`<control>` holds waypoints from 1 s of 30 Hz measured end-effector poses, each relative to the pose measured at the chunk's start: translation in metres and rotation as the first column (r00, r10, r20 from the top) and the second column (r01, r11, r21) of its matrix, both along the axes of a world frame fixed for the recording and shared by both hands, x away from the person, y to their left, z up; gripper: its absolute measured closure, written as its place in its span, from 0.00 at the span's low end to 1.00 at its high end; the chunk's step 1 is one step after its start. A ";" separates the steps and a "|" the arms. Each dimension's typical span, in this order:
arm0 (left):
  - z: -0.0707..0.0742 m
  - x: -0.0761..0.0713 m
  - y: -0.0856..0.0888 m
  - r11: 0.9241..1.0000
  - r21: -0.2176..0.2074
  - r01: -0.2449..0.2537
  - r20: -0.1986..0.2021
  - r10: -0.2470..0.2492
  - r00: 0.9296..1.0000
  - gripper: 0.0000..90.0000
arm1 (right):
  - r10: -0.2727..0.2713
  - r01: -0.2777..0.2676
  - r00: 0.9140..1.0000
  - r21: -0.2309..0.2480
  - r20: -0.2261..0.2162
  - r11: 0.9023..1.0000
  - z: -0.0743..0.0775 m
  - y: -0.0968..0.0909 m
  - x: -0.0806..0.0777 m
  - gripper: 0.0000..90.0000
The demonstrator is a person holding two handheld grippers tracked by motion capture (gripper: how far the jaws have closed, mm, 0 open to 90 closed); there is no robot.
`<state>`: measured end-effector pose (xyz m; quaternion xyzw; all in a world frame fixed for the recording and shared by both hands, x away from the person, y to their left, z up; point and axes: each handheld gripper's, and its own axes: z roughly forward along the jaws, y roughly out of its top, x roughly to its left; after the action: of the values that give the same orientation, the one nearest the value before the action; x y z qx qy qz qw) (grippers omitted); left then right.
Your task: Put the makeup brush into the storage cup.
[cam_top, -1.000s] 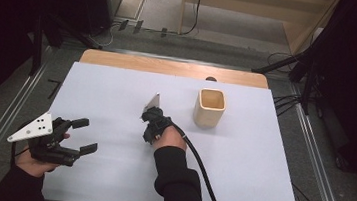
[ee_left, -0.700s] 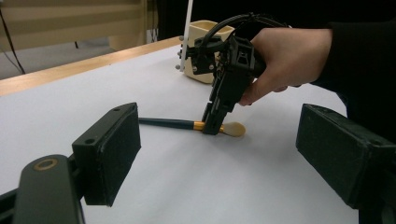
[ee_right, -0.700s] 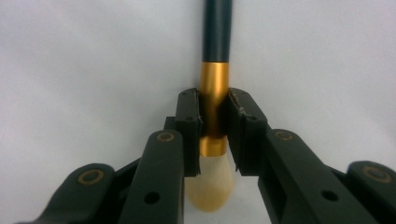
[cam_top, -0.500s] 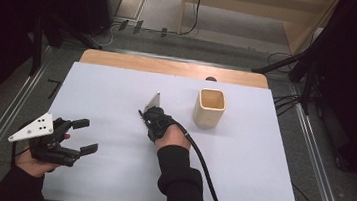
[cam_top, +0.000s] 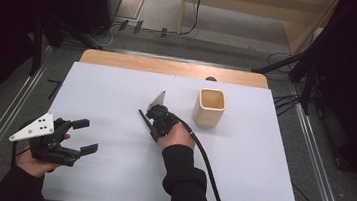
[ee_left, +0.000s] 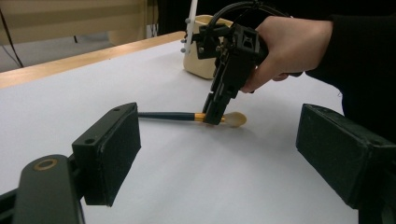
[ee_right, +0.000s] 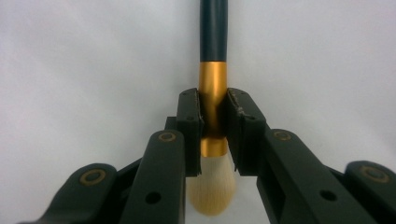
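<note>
High view: my right gripper [cam_top: 150,119] is down on the white table [cam_top: 260,164], jaws pinched on a brush [cam_top: 143,116] lying left of the wooden cup [cam_top: 210,107]. My left gripper [cam_top: 82,134] hovers, jaws apart, empty.

Left gripper view: brush [ee_left: 187,116] flat on the table, dark handle, gold collar, pale bristles; cup [ee_left: 198,65] behind.

Right gripper view: pads [ee_right: 189,119] clamp the collar.

Progress: grasp made; lift and likely drop into the cup remain.

Change: right jaws just closed onto the brush.
</note>
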<state>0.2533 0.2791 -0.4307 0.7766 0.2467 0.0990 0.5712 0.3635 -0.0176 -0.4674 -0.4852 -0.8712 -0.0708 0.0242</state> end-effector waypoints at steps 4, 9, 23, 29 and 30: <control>-0.001 0.000 0.000 1.000 0.000 -0.002 -0.002 0.002 1.000 0.16 | -0.005 0.003 0.999 0.037 0.037 0.999 0.007 -0.006 0.000 0.86; -0.001 0.001 0.000 1.000 0.005 -0.003 -0.005 0.003 1.000 0.16 | 0.005 -0.013 0.997 0.099 0.079 0.995 0.012 -0.019 0.000 0.86; -0.004 0.002 0.000 1.000 0.011 -0.007 -0.022 0.007 1.000 0.16 | 0.093 -0.154 0.972 0.283 0.218 0.947 0.026 -0.051 -0.012 0.86; -0.004 0.003 0.000 1.000 0.005 -0.002 -0.031 0.002 1.000 0.15 | 0.098 -0.191 0.959 0.353 0.265 0.916 0.027 -0.066 -0.018 0.86; -0.005 0.004 -0.001 1.000 0.003 0.000 -0.037 0.000 0.999 0.15 | 0.108 -0.210 0.954 0.366 0.280 0.907 0.028 -0.071 -0.020 0.86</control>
<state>0.2570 0.2785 -0.4356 0.7792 0.2572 0.0850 0.5652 0.3434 -0.0882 -0.4395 -0.3845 -0.8720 -0.3026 0.0151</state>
